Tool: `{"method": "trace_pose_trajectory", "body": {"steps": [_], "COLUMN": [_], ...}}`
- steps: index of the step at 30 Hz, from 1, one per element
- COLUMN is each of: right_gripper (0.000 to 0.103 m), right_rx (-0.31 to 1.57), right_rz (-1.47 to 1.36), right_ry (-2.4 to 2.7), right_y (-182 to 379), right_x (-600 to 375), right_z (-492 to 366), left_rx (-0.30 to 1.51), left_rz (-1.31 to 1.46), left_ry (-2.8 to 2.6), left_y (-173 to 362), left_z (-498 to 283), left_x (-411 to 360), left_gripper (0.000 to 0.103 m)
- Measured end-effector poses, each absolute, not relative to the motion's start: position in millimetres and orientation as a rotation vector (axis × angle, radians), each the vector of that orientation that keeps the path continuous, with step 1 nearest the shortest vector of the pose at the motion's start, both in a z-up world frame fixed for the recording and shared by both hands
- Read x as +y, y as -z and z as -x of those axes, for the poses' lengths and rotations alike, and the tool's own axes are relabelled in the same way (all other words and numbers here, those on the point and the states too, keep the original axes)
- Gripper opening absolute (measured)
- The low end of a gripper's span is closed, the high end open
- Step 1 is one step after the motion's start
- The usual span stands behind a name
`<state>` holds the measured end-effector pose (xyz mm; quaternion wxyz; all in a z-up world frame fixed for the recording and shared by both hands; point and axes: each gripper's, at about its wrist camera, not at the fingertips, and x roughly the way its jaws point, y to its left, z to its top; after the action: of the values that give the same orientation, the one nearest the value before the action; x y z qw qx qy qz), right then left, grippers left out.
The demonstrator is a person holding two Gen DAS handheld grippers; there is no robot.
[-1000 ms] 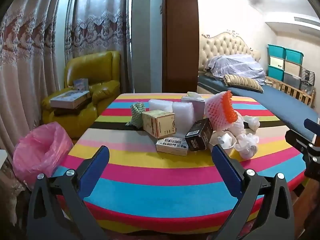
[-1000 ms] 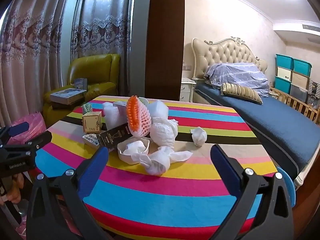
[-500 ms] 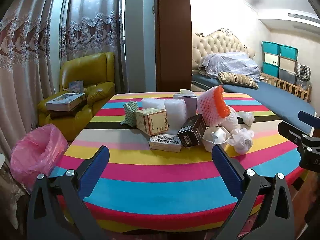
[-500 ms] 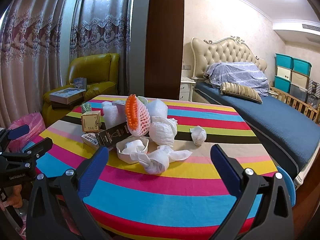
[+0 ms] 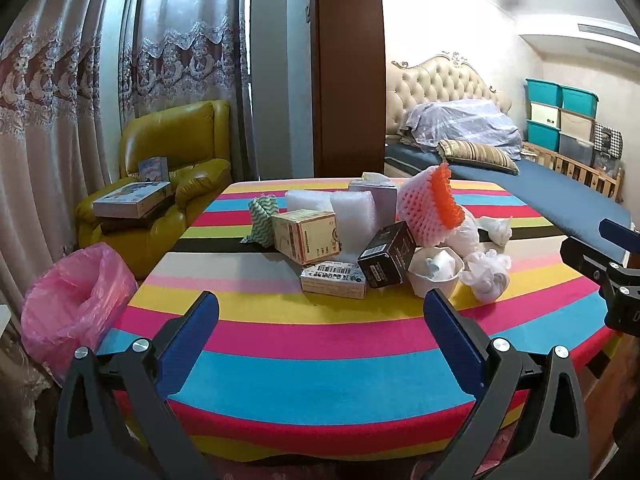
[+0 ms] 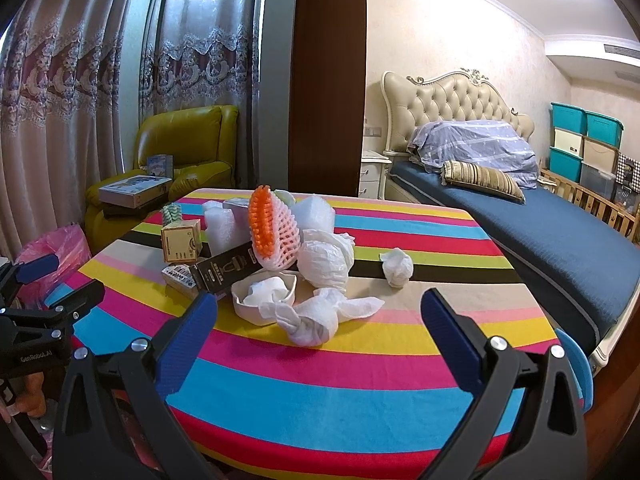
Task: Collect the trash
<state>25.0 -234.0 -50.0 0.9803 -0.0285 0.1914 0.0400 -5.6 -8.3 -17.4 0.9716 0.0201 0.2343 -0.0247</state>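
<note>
Hovering over the near edge of the striped table (image 5: 320,376), the left gripper (image 5: 320,324) points level across the top, blue fingers (image 5: 192,332) spread wide, nothing between them. Right gripper (image 6: 320,322) same pose at the table's near edge, jaws wide apart and empty; it also shows at the right edge of the left view, and the left one shows at the left edge of the right view.

Trash sits clustered mid-table, well ahead of both grippers: tan carton (image 5: 306,236), flat barcode box (image 5: 333,279) just in front of it, black box (image 5: 386,259) leaning against the pink foam fruit net (image 5: 430,208) (orange rim), white bowl (image 6: 264,298) with tissue inside, knotted white wad (image 6: 316,316) touching the bowl's front, wrapped white bundle (image 6: 323,263) behind, bubble-wrap pieces (image 5: 354,216) and a green zigzag cloth (image 5: 262,220) at the back. One crumpled tissue (image 6: 396,266) lies apart to the right of the pile.

Pink bag (image 5: 76,300) stands open on the floor off the table's left corner. Yellow armchair (image 5: 176,148) behind it holds a flat box (image 5: 132,199). Lace curtains (image 5: 48,100) on the left, brown door panel (image 5: 348,68) centre, bed (image 6: 552,232) with tufted headboard on the right, teal storage bins (image 6: 584,140) stacked beyond.
</note>
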Motion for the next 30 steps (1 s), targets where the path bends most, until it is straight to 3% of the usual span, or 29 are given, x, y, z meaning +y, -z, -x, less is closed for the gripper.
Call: {"method": "trace_pose_trajectory", "body": {"steps": [30], "right_gripper": [0.099], "right_rx": [0.412], "right_rz": [0.035], "right_ry": [-0.086], "right_y": [51.8], "right_x": [-236.8], "right_z": [-24.7], "left_rx": [0.501], "left_rz": [-0.027], "left_ry": [0.044], "left_y": [24.4], "left_z": [2.0], "left_x": [-5.7], "left_gripper": [0.096]}}
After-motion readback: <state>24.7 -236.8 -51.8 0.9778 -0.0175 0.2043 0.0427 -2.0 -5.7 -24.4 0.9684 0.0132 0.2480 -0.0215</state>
